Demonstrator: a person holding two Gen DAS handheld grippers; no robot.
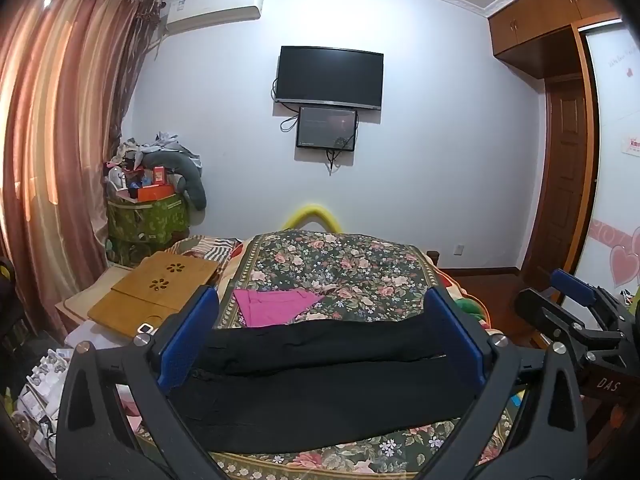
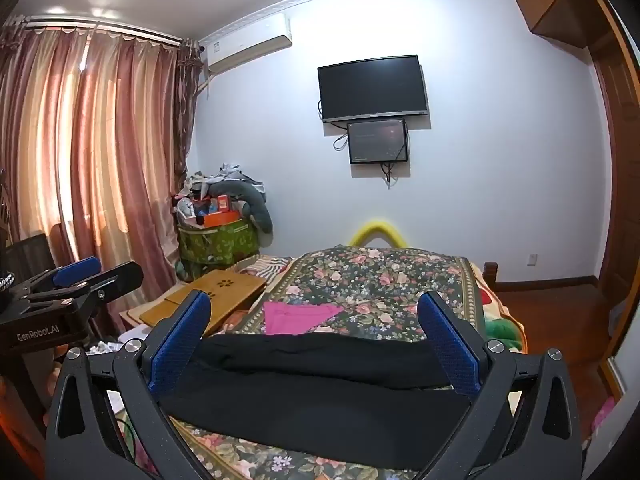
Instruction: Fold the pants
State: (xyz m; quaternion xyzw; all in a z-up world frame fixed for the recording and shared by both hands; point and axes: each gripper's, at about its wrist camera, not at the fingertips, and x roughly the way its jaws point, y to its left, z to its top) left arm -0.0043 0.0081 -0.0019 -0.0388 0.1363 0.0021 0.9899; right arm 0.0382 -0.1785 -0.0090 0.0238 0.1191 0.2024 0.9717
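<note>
Black pants (image 1: 320, 384) lie flat across the near end of a bed with a floral cover (image 1: 340, 272), their length running left to right. In the right wrist view the same black pants (image 2: 316, 384) stretch across the floral cover (image 2: 380, 280). My left gripper (image 1: 322, 312) hovers above the pants, wide open, nothing between its blue pads. My right gripper (image 2: 314, 316) is also wide open over the pants, empty. Each gripper shows in the other's view: the right gripper (image 1: 576, 300) at the right edge, the left gripper (image 2: 76, 276) at the left edge.
A folded pink garment (image 1: 276, 306) lies on the cover just beyond the pants. A wooden lap tray (image 1: 156, 292) sits on the bed's left side. A green storage bin (image 1: 148, 220) piled with items stands by the curtain. Clutter lies at the lower left.
</note>
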